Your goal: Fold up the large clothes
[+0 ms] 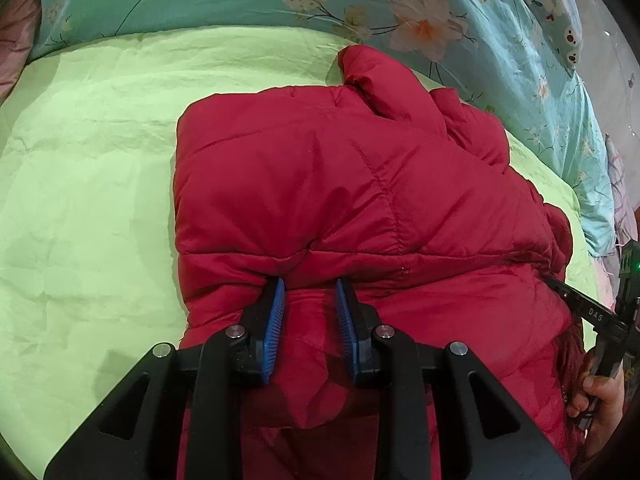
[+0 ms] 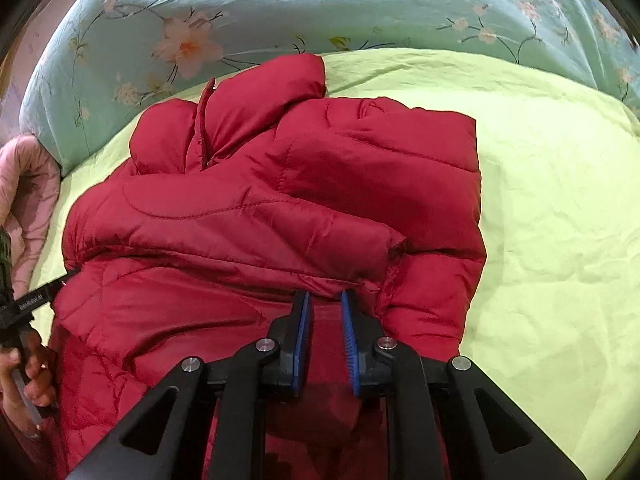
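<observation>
A red puffer jacket (image 1: pixel 340 184) lies partly folded on a light green sheet (image 1: pixel 80 184), its collar toward the far side. My left gripper (image 1: pixel 310 283) is shut on a bunched fold at the jacket's near left edge, with red fabric pinched between the blue pads. At the other side of the jacket (image 2: pixel 280 208), my right gripper (image 2: pixel 325 295) is shut on a fold of the near hem under a folded-in sleeve. Each view shows the other gripper's black finger (image 1: pixel 580 304) (image 2: pixel 36 300) reaching into the jacket's side, held by a hand (image 1: pixel 600 394).
A teal floral quilt (image 2: pixel 280 4) is bunched along the far side of the sheet (image 2: pixel 560 240). A pink quilted garment (image 2: pixel 28 192) lies at the left edge in the right wrist view. A cartoon-print pillow (image 1: pixel 556 8) sits at the far right.
</observation>
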`<control>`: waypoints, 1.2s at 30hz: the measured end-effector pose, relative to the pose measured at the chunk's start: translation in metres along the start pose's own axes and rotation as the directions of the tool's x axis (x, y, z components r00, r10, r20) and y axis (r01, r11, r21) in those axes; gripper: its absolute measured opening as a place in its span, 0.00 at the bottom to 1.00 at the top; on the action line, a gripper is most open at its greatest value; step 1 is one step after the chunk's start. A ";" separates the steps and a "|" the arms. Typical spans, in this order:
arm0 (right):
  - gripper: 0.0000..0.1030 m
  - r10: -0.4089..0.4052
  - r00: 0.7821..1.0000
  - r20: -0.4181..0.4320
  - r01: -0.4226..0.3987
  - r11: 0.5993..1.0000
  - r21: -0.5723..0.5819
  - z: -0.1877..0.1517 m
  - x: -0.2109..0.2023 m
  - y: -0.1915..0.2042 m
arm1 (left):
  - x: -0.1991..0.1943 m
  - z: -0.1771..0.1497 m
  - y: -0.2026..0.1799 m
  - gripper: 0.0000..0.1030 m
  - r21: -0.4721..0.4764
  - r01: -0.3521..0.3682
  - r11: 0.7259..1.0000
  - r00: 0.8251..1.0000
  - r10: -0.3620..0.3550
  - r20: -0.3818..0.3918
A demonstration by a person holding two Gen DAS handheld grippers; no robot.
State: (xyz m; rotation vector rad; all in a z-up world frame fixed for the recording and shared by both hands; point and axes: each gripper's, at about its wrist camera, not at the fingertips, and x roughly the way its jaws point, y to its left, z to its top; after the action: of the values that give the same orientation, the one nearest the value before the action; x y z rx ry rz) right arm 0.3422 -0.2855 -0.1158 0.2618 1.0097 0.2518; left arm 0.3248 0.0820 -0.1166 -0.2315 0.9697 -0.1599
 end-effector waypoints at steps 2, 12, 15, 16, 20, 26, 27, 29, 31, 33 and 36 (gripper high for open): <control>0.14 0.008 1.000 0.005 -0.008 1.000 0.012 0.000 -0.004 -0.001 | -0.005 0.001 0.000 0.25 -0.002 -0.008 1.000 1.000 0.008 -0.006; 0.22 0.047 0.998 0.034 -0.048 0.998 0.034 -0.015 -0.051 -0.002 | -0.063 -0.017 -0.005 0.41 -0.004 -0.050 0.999 0.998 0.051 0.047; 0.22 0.064 0.997 0.038 -0.065 0.997 0.036 -0.023 -0.067 -0.002 | -0.080 -0.028 -0.003 0.42 -0.002 -0.058 0.998 0.997 0.058 0.057; 0.23 0.072 0.997 0.039 -0.074 0.997 0.037 -0.027 -0.071 -0.002 | -0.086 -0.033 -0.001 0.44 -0.009 -0.053 0.999 0.997 0.053 0.057; 0.40 0.123 0.992 0.042 -0.124 0.991 0.041 -0.047 -0.095 -0.001 | -0.108 -0.054 0.009 0.52 -0.038 -0.030 0.999 0.998 0.032 0.059; 0.43 0.164 0.985 0.050 -0.165 0.986 0.026 -0.085 -0.134 0.001 | -0.141 -0.094 0.025 0.52 -0.086 -0.016 0.996 0.998 0.021 0.061; 0.43 0.166 0.985 0.054 -0.168 0.985 0.031 -0.092 -0.140 0.000 | -0.144 -0.099 0.026 0.52 -0.089 -0.018 0.996 0.998 0.023 0.062; 0.45 0.169 0.984 0.063 -0.171 0.984 0.038 -0.106 -0.152 -0.002 | -0.151 -0.111 0.028 0.52 -0.090 -0.018 0.996 0.998 0.023 0.059; 0.45 0.170 0.983 0.067 -0.173 0.984 0.046 -0.119 -0.162 -0.004 | -0.158 -0.124 0.030 0.52 -0.087 -0.023 0.996 0.998 0.027 0.052; 0.45 0.173 0.982 0.074 -0.177 0.983 0.055 -0.132 -0.171 -0.005 | -0.166 -0.133 0.031 0.52 -0.087 -0.018 0.996 0.998 0.023 0.056; 0.49 0.168 0.982 0.084 -0.173 0.983 0.061 -0.149 -0.185 -0.007 | -0.177 -0.147 0.033 0.52 -0.099 -0.005 0.995 0.998 0.011 0.062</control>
State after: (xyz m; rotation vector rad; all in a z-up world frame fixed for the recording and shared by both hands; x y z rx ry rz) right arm 0.1212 -0.3377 -0.0459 0.4185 0.9195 0.3606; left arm 0.1050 0.1381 -0.0642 -0.3219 0.9170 -0.0969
